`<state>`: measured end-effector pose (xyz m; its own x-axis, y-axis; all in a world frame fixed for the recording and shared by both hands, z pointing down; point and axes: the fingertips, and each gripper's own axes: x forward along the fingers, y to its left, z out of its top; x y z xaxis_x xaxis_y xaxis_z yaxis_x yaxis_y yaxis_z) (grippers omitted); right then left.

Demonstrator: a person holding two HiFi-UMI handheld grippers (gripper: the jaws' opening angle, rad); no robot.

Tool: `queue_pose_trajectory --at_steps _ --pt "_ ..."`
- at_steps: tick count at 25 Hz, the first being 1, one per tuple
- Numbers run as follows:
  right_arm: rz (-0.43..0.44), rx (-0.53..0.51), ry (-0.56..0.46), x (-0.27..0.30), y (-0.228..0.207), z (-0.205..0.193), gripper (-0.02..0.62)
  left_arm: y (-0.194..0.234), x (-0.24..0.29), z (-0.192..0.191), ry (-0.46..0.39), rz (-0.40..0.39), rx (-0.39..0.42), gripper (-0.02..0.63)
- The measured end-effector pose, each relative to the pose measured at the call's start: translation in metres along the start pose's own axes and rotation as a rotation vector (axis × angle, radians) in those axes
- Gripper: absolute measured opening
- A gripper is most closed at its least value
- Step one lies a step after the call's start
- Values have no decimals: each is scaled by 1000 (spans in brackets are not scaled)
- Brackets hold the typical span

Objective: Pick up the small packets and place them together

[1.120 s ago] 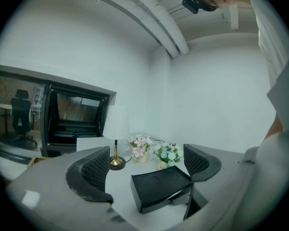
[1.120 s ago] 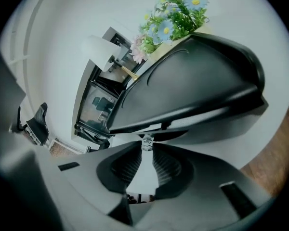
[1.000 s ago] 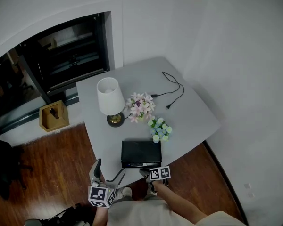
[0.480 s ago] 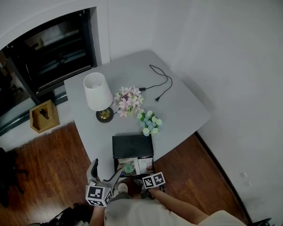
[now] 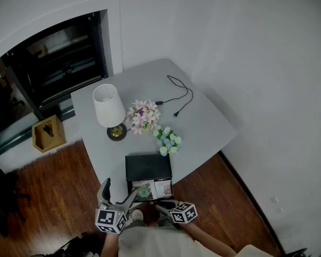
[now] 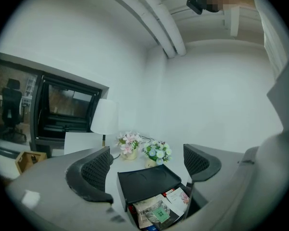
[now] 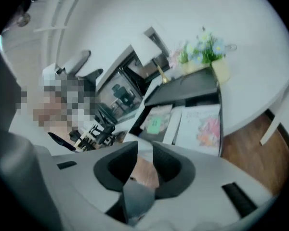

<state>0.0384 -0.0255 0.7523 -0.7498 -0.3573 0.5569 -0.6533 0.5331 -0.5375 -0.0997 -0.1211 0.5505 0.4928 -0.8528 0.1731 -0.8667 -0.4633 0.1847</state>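
Grey table point(image 5: 203, 125), right gripper point(image 7: 141, 154) jaws opening, empty

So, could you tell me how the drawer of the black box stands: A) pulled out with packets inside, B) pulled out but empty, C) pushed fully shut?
A: the drawer juts out from the black box toward the person, and packets lie inside it.

I log: lamp point(image 5: 108, 106) on table point(image 5: 203, 127), left | flower bunch point(image 5: 143, 114) right of it | second bunch point(image 5: 166, 140) nearer me | packets point(image 5: 153, 189) in drawer point(image 5: 130, 188) at near edge.
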Motion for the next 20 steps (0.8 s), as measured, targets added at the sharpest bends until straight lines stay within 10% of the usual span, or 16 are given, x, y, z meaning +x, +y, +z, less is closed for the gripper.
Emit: queue_pose_trajectory --at_steps 8,12,13,20 --pt "-211 -317 -517 -85 10 161 119 -6 9 25 -58 13 102 465" --pt "-237 -425 -693 -112 25 214 352 1 6 44 -122 47 95 468" --pt "-247 -443 -729 -118 27 225 446 3 6 49 -139 60 94 469" --pt "-273 -545 -744 -141 33 255 448 6 11 66 -165 61 103 494"
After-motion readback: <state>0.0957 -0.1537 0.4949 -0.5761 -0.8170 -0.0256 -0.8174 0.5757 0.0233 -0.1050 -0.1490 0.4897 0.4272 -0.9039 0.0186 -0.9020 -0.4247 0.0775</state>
